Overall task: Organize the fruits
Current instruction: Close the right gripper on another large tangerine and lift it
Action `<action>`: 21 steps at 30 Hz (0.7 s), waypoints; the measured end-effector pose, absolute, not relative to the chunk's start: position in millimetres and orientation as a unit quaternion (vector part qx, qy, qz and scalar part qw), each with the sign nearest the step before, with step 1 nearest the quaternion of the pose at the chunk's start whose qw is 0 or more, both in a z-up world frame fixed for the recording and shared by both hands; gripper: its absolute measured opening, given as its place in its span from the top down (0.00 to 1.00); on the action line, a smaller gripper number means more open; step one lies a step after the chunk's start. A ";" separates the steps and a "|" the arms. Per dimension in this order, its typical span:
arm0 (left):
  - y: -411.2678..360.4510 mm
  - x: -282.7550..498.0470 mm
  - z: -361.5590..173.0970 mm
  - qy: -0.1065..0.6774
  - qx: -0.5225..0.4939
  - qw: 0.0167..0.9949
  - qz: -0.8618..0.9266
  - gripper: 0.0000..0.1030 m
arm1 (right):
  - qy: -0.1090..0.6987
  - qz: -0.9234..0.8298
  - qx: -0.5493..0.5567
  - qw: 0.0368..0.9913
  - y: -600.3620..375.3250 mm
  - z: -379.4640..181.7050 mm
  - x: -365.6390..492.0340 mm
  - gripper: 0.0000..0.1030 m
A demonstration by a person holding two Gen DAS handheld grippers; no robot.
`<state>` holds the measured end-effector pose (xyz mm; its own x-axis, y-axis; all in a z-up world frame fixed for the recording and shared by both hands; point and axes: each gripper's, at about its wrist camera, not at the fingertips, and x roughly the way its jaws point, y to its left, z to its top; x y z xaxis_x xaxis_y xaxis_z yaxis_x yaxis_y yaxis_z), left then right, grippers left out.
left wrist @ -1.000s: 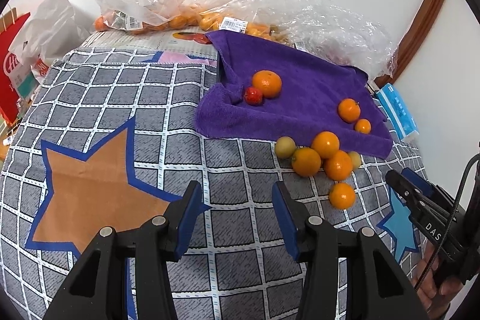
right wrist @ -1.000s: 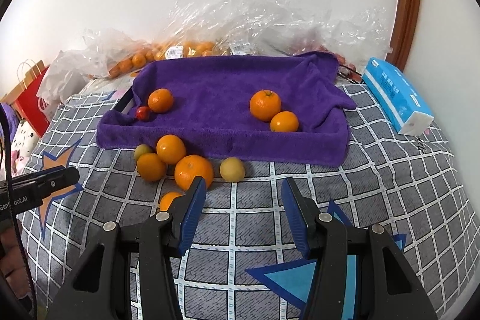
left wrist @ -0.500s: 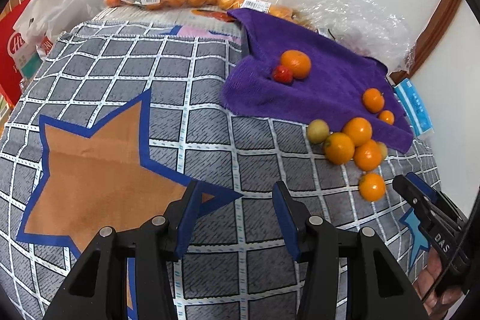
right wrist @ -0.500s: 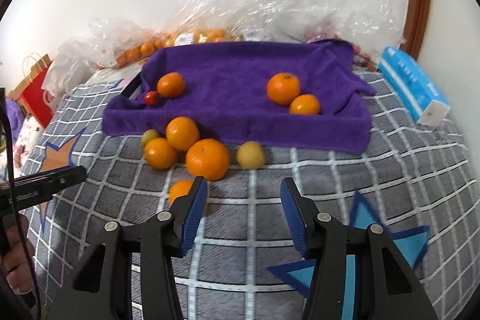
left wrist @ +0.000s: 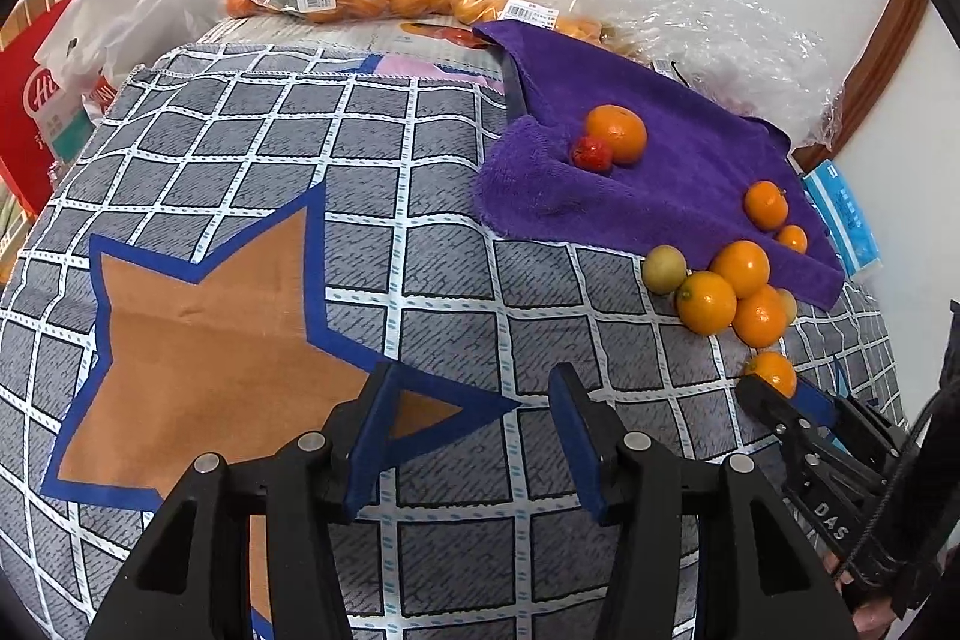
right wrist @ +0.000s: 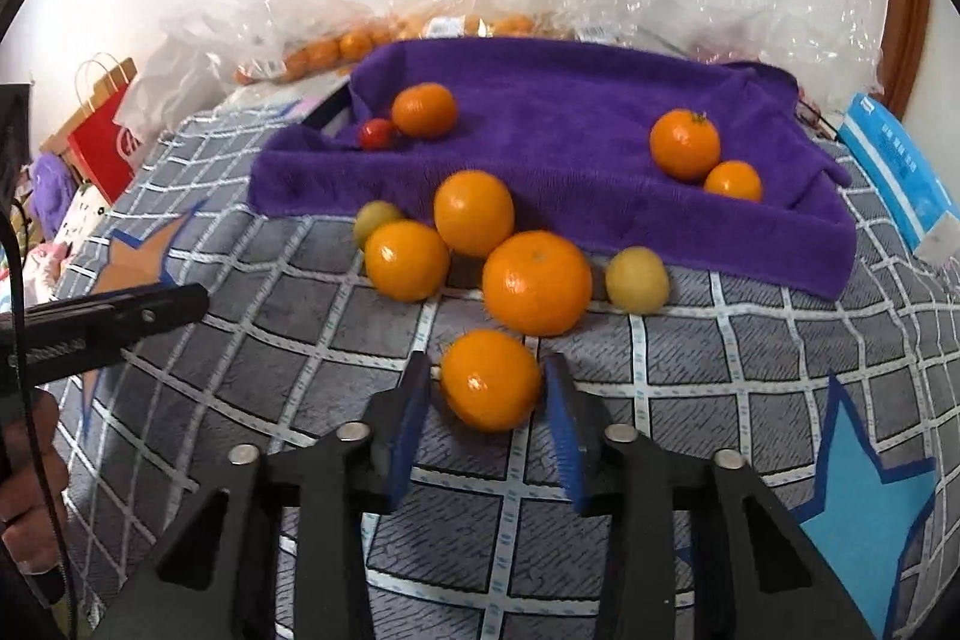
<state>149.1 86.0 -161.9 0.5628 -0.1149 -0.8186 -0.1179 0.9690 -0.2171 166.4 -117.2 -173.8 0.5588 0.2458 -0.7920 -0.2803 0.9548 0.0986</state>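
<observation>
Right gripper (right wrist: 487, 388) fingers parted around an orange (right wrist: 491, 387), contact unclear. Beyond: three oranges (right wrist: 536, 281), towel (right wrist: 564, 133). Left gripper (left wrist: 474, 421) fingers parted, empty, over the checked cloth (left wrist: 420, 280).

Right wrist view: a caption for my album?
Open right claw straddles an orange near the purple towel.

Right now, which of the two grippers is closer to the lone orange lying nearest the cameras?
Right. The right gripper has the nearest orange between its open jaws; the left gripper hovers off to that fruit's left over the checked cloth.
</observation>
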 end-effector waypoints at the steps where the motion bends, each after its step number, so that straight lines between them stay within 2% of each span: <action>1: 84.8 149.2 -161.7 0.466 -0.123 0.876 0.002 0.52 | 0.444 0.150 -0.016 0.883 -119.0 -173.2 165.8 0.68; 18: 20.9 184.2 -155.3 0.446 -0.089 0.889 -0.048 0.53 | 0.432 0.078 0.026 0.898 -203.7 -159.9 156.4 0.68; 21: 19.1 192.1 -158.2 0.452 -0.091 0.886 -0.047 0.59 | 0.432 0.069 0.034 0.899 -215.9 -160.6 156.1 0.68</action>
<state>192.1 19.1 -158.2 0.5875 -0.1650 -0.7922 0.0007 0.9791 -0.2034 156.1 -215.9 -160.6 0.6171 0.1525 -0.7720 -0.0937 0.9883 0.1204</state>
